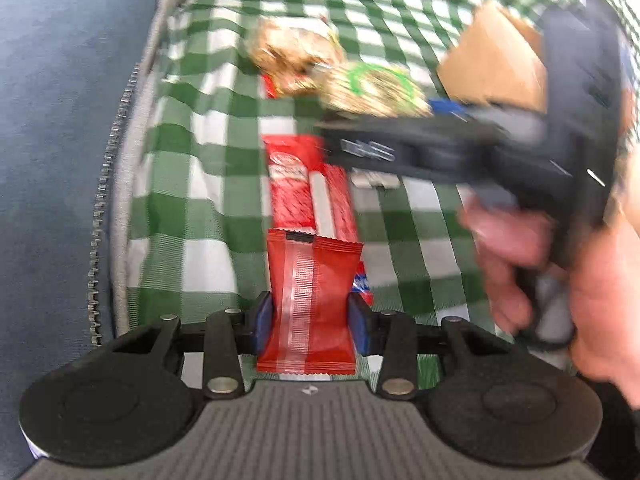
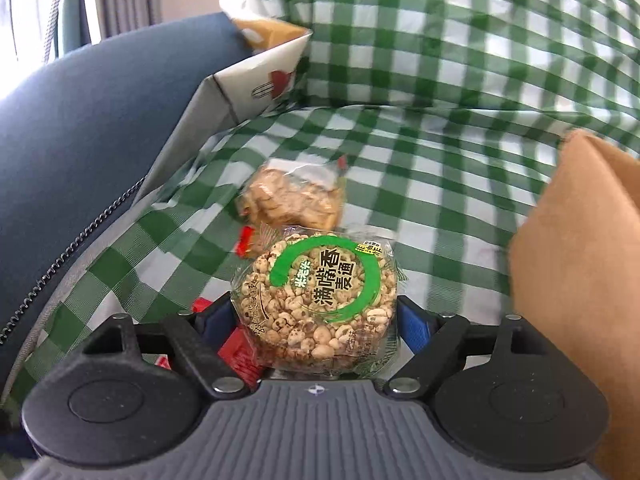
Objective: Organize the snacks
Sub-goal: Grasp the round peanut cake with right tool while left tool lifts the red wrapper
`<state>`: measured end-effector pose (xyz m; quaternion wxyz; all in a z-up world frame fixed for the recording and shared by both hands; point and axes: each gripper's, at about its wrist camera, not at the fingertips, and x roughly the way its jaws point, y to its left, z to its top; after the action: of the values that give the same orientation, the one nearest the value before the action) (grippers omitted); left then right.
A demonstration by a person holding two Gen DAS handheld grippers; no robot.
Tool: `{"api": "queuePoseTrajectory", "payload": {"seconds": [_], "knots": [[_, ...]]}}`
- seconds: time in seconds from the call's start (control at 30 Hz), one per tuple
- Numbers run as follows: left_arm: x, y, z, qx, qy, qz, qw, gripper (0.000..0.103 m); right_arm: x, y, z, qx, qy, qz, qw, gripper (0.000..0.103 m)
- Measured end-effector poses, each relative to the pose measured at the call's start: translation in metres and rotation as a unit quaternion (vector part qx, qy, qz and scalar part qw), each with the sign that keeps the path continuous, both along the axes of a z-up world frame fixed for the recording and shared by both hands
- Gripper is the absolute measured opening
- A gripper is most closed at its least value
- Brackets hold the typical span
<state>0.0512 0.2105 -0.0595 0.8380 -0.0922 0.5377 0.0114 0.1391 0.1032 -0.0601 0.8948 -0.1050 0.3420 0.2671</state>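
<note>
Far left, both views: dark blue fabric with a metal zipper (image 1: 105,216) ran along the edge of the green-and-white checked cloth (image 1: 192,152) where the snacks lay.

Left gripper (image 1: 311,322): blue pads on either flank of a red foil snack packet with a crimped top edge (image 1: 310,300). Pads appeared to touch the packet's sides, so read as gripping it, though blur left the contact less than certain. Just beyond it, a longer red wrapper with a white stripe (image 1: 308,184) lay flat on the cloth; its white logo was too smeared to read.

Centre: a clear bag of golden-brown crisp pieces (image 2: 292,198) sat farther out, unhandled.

Right gripper (image 2: 316,320): jaws stood wide around a round puffed-grain cake in clear wrap with a green ring label (image 2: 320,300). The cake filled the span between the pads; whether they pressed it could not be told. Label showed large Chinese characters, 满嘴香 among them; small print illegible. A person's hand (image 1: 540,264) worked this gripper's handle in the left view.

Right edge: brown cardboard box (image 2: 580,272), inside hidden. Behind, a white printed carton (image 2: 256,76) bore a red-topped drawing.

Progress, as judged: early. Four snacks still loose on the cloth, none visibly sorted into a container.
</note>
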Motion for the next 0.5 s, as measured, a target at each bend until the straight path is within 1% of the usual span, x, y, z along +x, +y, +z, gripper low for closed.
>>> {"api": "queuePoseTrajectory", "payload": {"seconds": [0.1,0.2,0.33,0.4,0.5], "knots": [[-0.003,0.013,0.004,-0.011,-0.013,0.034,0.9993,0.044,-0.007,-0.015,0.008,0.001,0.007,-0.007,1.000,0.083],[-0.009,0.027,0.009,-0.021,-0.025,0.073,0.9968,0.044,-0.022,-0.025,0.011,-0.018,0.010,0.004,1.000,0.083],[-0.010,0.044,0.015,-0.038,-0.037,0.121,0.9912,0.044,-0.049,-0.032,0.018,-0.047,-0.008,0.026,0.999,0.084],[-0.010,0.044,0.016,-0.051,-0.043,0.134,0.9888,0.044,-0.061,-0.035,0.019,-0.054,-0.004,0.034,0.998,0.084],[-0.009,0.044,0.017,-0.066,-0.043,0.137,0.9874,0.044,-0.076,-0.038,0.016,-0.072,0.011,0.050,0.996,0.084]]}}
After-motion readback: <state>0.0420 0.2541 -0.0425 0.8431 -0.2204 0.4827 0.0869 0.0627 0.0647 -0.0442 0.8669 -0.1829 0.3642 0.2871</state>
